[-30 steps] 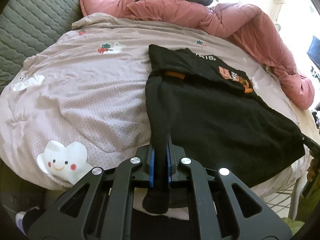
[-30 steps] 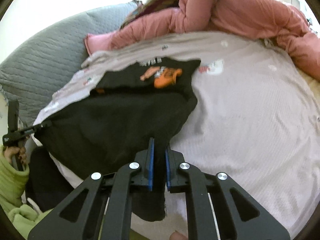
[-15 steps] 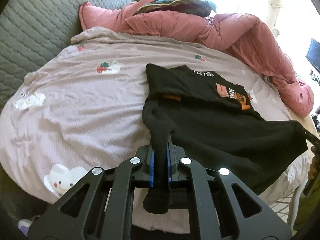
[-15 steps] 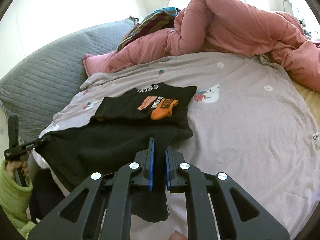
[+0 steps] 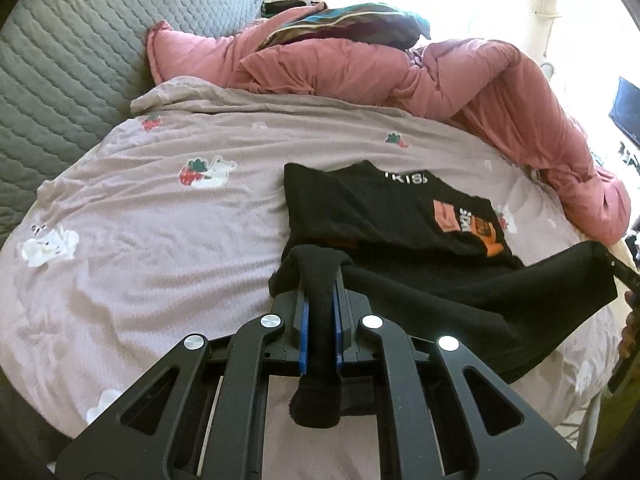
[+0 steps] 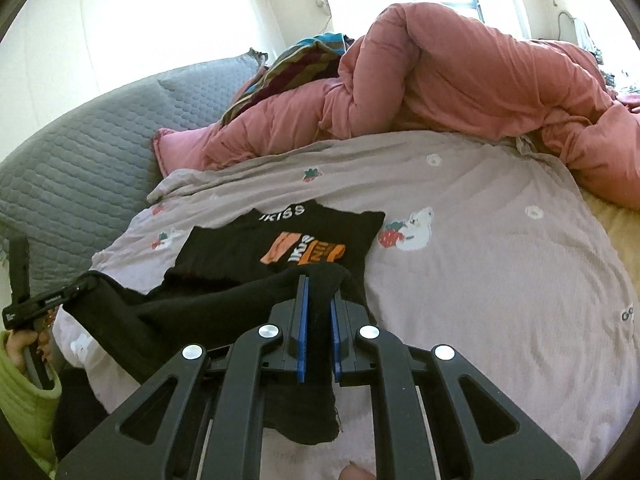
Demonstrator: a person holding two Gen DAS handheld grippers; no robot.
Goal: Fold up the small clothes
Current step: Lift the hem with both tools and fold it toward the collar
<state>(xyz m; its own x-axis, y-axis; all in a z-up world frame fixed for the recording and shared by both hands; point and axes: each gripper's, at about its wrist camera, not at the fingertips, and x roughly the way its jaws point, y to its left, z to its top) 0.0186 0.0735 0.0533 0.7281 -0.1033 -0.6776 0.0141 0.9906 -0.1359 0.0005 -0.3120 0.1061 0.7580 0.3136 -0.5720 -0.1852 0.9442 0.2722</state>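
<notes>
A black T-shirt (image 5: 384,208) with an orange print and white lettering lies on the mauve bedsheet (image 5: 160,240); its near hem is lifted off the bed. My left gripper (image 5: 320,304) is shut on the hem's left corner, and black cloth hangs down between its blue pads. My right gripper (image 6: 318,304) is shut on the hem's right corner of the same T-shirt (image 6: 288,240). The hem stretches taut between the two grippers, raised above the printed front. In the right wrist view the left gripper (image 6: 44,300) shows at the far left, held by a hand in a green sleeve.
A bunched pink duvet (image 5: 400,72) runs along the far side of the bed, with a striped cloth (image 5: 352,20) on top. A grey quilted headboard (image 5: 60,60) stands at the left. The sheet (image 6: 500,280) has cartoon prints. The bed's near edge lies just below both grippers.
Both grippers have risen and moved toward the far side, carrying the hem up and over the shirt's lower part. The black cloth has drawn closer to the printed front.
</notes>
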